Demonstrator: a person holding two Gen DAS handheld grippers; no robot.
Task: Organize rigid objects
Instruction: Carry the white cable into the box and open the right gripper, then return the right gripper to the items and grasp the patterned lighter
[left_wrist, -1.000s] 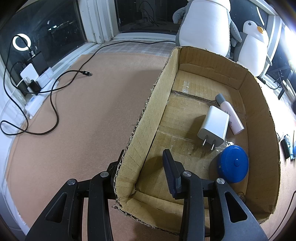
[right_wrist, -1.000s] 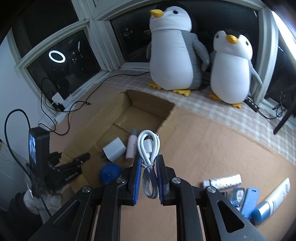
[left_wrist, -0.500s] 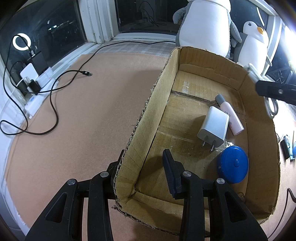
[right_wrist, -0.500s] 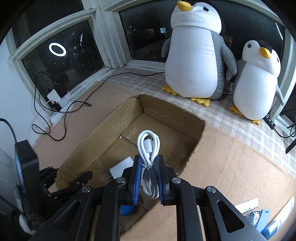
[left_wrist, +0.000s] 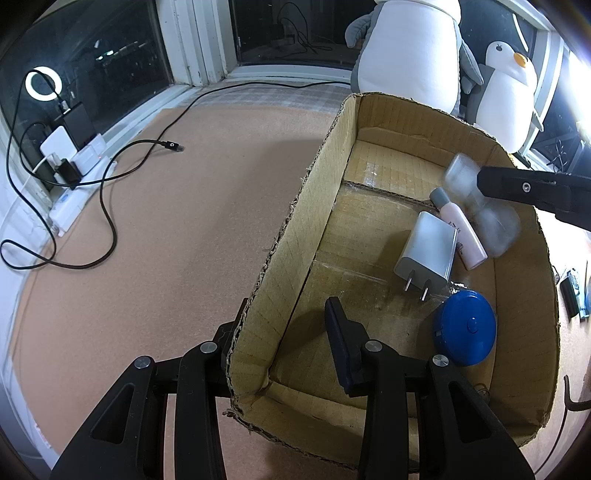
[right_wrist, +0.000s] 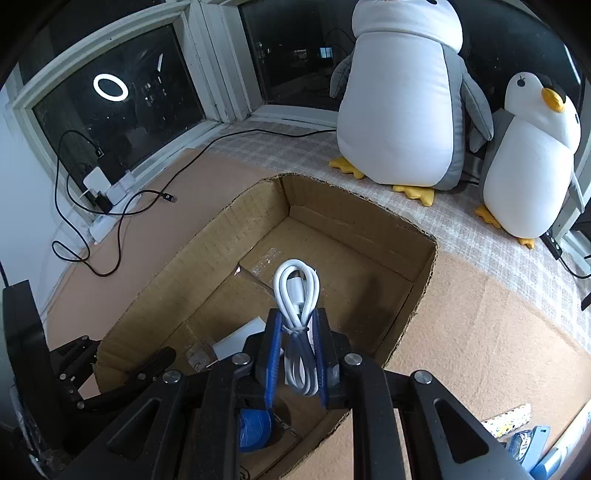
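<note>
No legible text anywhere: small print on the pale pink bottle (left_wrist: 461, 230) in the cardboard box (left_wrist: 295, 236) too blurred to read; marking on the black cable's plug (left_wrist: 170, 146) likewise indistinct.

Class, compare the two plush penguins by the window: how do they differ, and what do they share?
The big penguin is much taller and wider than the small penguin. The big penguin's head runs off the top of the right wrist view, hiding its beak; the small penguin's orange beak and eye show. Both are white-bellied with grey sides and yellow feet, standing upright behind the cardboard box.
</note>
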